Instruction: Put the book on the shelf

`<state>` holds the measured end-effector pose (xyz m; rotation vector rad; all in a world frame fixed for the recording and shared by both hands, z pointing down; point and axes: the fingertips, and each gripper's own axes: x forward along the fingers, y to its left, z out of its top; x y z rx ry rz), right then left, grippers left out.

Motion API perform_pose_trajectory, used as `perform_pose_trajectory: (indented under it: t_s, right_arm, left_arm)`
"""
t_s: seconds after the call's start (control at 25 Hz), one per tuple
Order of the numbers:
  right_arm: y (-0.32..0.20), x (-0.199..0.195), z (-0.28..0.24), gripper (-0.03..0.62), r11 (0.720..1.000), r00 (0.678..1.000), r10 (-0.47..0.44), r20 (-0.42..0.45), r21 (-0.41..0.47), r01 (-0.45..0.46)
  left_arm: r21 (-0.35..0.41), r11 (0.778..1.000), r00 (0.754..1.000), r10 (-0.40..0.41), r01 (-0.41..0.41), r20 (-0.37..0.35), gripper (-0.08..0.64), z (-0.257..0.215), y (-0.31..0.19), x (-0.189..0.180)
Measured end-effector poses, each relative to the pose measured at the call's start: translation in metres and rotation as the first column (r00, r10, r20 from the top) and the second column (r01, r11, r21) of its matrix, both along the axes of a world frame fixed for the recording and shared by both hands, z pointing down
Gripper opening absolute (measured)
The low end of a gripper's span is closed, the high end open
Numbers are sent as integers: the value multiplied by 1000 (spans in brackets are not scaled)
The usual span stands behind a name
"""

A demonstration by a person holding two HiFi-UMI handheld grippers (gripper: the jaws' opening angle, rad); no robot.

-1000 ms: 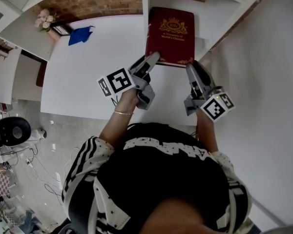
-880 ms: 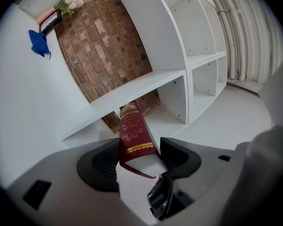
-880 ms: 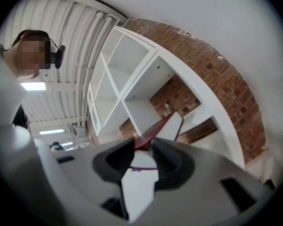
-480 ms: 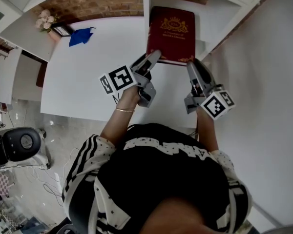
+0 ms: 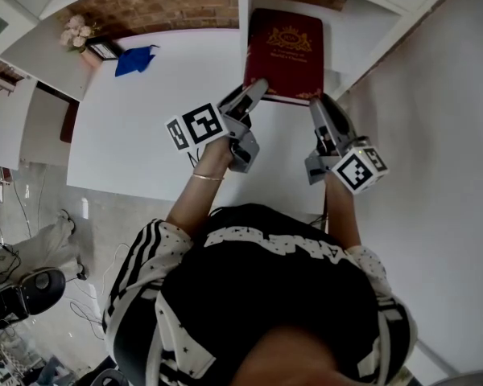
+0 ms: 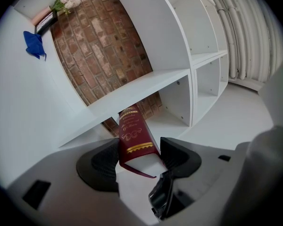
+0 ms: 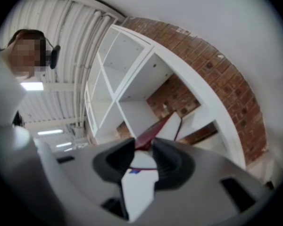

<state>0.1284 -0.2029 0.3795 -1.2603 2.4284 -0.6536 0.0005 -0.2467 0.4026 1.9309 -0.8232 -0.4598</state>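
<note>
Book [image 5: 283,51] is clamped at its near corners by the left hand-held gripper [image 5: 254,93] and the right hand-held gripper [image 5: 319,105]. Its far end, ahead of them, seems already inside the shelf [image 5: 350,22]. Pushing it home and letting go are left.

I can make out gilt lettering beneath a crest on the red book [image 5: 284,51] at the far shelf [image 5: 348,29], but cannot read it. The spine's gold lettering is illegible too.
</note>
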Motion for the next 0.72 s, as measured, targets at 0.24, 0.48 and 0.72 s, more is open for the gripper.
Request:
perform_pose_trajectory:
  t_s: [0.24, 0.48, 0.72]
  right_arm:
    - [-2, 1, 1, 133, 1000, 1000, 5, 0, -4, -5]
    - [-6, 0, 1, 133, 1000, 1000, 4, 0, -2, -4]
    - [-9, 2, 0, 133, 1000, 1000, 16, 8, -4, -16]
  left_arm:
    - [-3, 1000, 1000, 0, 0, 3, 290, 0, -2, 1]
    - [-1, 1000, 1000, 0, 0, -1, 290, 1, -6, 0]
    - [3, 1000, 1000, 1, -1, 0, 290, 0, -8, 2]
